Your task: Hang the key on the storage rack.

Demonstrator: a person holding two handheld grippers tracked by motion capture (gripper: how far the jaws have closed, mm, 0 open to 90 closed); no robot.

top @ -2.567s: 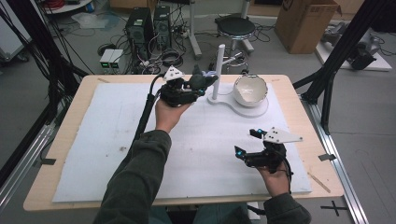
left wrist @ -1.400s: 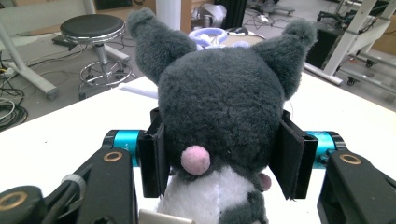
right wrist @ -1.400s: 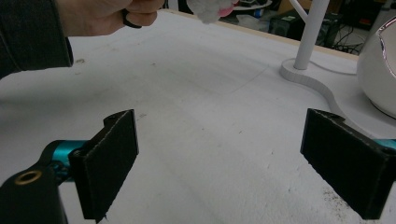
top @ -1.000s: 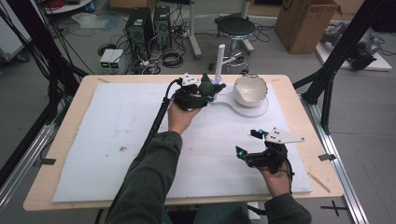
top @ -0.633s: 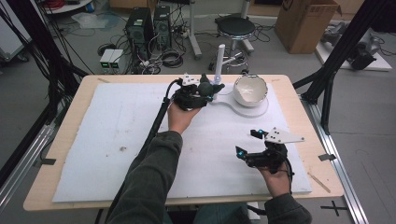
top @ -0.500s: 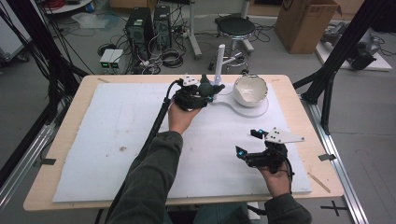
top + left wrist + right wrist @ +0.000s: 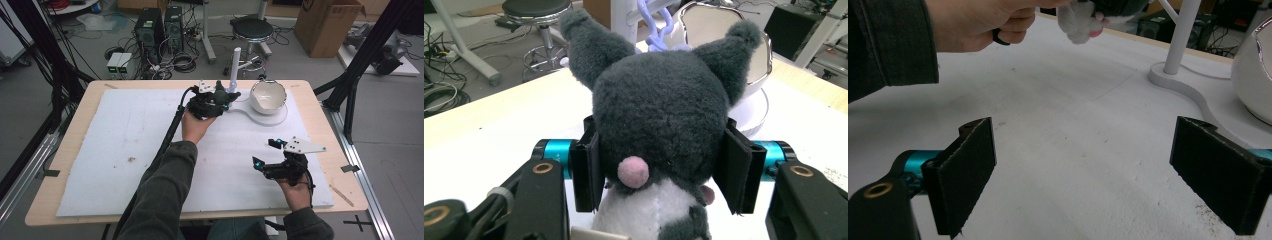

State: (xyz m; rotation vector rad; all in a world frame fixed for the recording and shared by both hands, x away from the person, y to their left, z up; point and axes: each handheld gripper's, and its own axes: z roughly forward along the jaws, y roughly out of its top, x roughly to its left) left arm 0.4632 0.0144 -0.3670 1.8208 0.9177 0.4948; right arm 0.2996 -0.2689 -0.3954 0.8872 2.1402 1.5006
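While the left gripper (image 7: pixel 659 172) clamps the grey plush toy (image 7: pixel 664 130) near the white stand's post (image 7: pixel 235 67), apparently to hang its purple chain (image 7: pixel 656 22), the right gripper (image 7: pixel 1098 185) rests agape on the worktop (image 7: pixel 100 150).

I'm looking at a soft toy (image 7: pixel 664 115) of fuzzy grey plush with a glossy lilac plastic chain (image 7: pixel 655 25). My gripper pads (image 7: pixel 968 175) are looking matt, black and rubbery. The white mat (image 7: pixel 100 150) is looking rough; the table (image 7: pixel 75 125) is showing pale wood.
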